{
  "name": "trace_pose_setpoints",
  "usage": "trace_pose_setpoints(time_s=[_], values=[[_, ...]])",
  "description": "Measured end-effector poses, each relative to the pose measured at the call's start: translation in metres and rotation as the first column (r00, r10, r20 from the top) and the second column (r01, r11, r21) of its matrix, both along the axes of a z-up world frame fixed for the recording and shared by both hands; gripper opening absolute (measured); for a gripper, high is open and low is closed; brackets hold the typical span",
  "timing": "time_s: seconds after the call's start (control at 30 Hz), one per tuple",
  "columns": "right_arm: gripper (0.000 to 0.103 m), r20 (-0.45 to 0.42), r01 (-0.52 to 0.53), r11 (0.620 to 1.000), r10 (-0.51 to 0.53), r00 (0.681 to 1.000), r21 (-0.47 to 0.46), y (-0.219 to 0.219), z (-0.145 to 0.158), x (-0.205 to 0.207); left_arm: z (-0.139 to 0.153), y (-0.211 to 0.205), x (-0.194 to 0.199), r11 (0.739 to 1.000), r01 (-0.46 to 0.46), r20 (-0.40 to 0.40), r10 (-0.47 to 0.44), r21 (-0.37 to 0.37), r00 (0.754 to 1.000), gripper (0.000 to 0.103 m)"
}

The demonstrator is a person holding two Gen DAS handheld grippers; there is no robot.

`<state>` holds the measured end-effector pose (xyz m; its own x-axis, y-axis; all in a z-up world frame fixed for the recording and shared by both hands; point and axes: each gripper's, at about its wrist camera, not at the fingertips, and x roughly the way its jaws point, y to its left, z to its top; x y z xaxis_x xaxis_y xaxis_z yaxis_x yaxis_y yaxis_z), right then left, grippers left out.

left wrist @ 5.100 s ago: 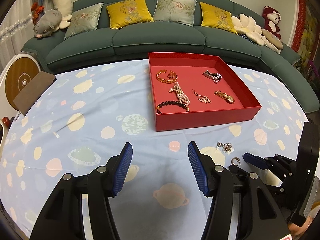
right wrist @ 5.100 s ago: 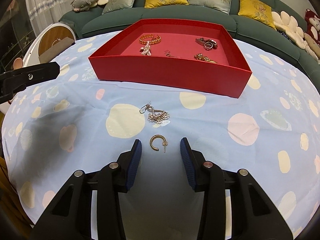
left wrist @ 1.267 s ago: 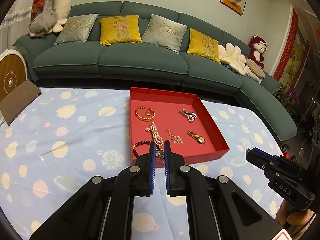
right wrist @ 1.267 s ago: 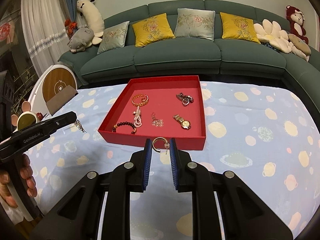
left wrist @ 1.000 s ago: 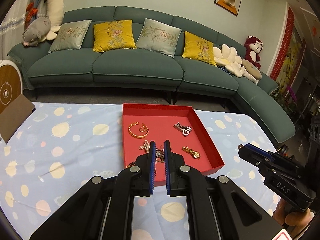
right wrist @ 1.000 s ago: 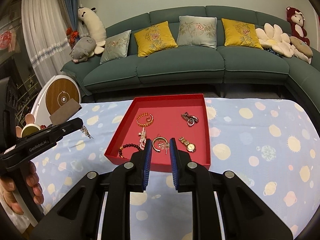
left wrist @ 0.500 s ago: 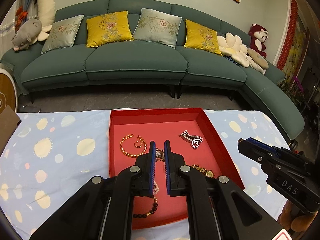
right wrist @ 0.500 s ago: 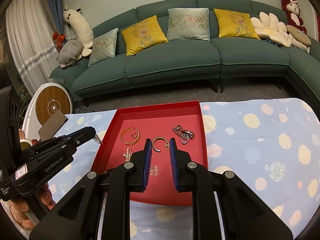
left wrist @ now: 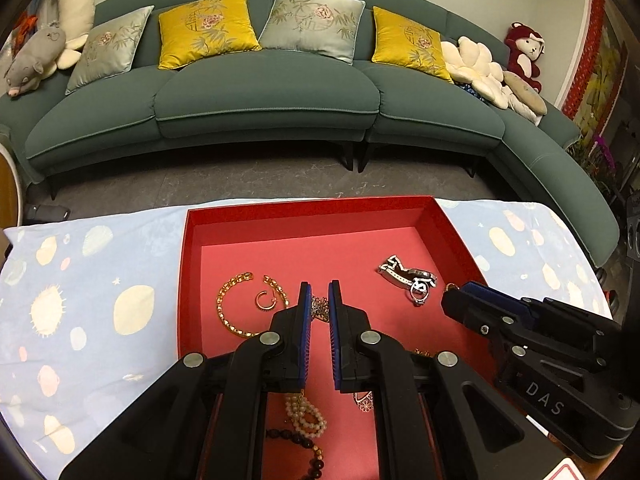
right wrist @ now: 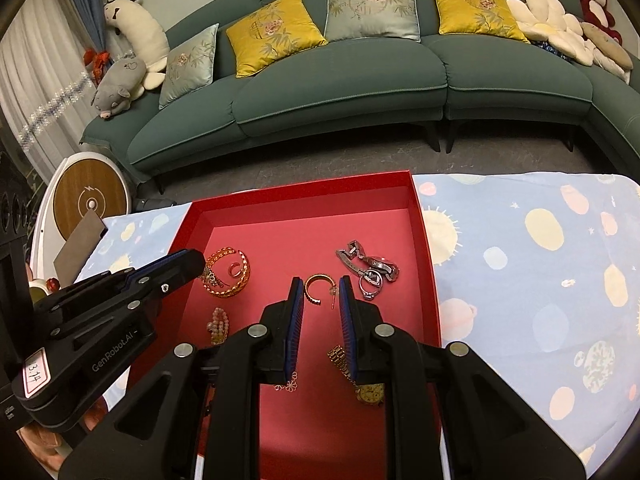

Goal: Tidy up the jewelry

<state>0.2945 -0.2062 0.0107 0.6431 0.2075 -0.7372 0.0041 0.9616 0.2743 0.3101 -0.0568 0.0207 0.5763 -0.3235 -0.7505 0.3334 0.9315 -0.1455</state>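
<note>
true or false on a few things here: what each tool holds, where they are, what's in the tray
1. The right tool holds a gold hoop earring. True.
2. The left tool is wide open and empty. False: it is shut on a small chain piece.
3. Both tools are over the red tray. True.
4. The tray is empty. False: a gold bracelet, silver watch and pearls lie in it.
</note>
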Motion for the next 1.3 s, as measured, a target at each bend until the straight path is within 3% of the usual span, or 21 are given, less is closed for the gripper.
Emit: trace_pose_setpoints(time_s=[0.27,0.53,0.63,0.93,1.13,1.3], values=[[0.018,-0.024,-0.010,1.000,0.010,1.000,-0.010,0.001,-0.012,0.010,-0.011,-0.002,0.007,1.000,-0.005,-0.027,0.005,-0.005,1.000,0.007],[0.022,0.009,0.003,1.000,-0.003,1.000,0.003,-0.003,-0.004,0.008,-0.006,0.005,0.010,0.999,-0.029,-0.031,0.028,-0.045,0.999,0.016],[0.029,0.047,0.010,1.000,-0.010,0.999,-0.007,-0.003,0.008,0.002,0.003,0.009,0.006,0.997,-0.040,-0.003,0.040,-0.066,0.999,0.017],[0.029,0.137,0.018,1.000,-0.015,0.990,-0.025,0.004,0.053,-0.020,0.046,0.023,-0.020,0.995,-0.086,0.084,0.090,-0.048,0.992,0.017],[0.038,0.164,0.036,0.998,-0.028,0.986,-0.047,0.010,0.068,-0.041,0.070,0.030,-0.048,0.991,-0.135,0.135,0.132,0.013,0.982,0.017],[0.038,0.163,0.045,0.998,-0.037,0.986,-0.046,0.011,0.069,-0.062,0.073,0.037,-0.069,0.989,-0.147,0.108,0.146,-0.003,0.983,0.017]])
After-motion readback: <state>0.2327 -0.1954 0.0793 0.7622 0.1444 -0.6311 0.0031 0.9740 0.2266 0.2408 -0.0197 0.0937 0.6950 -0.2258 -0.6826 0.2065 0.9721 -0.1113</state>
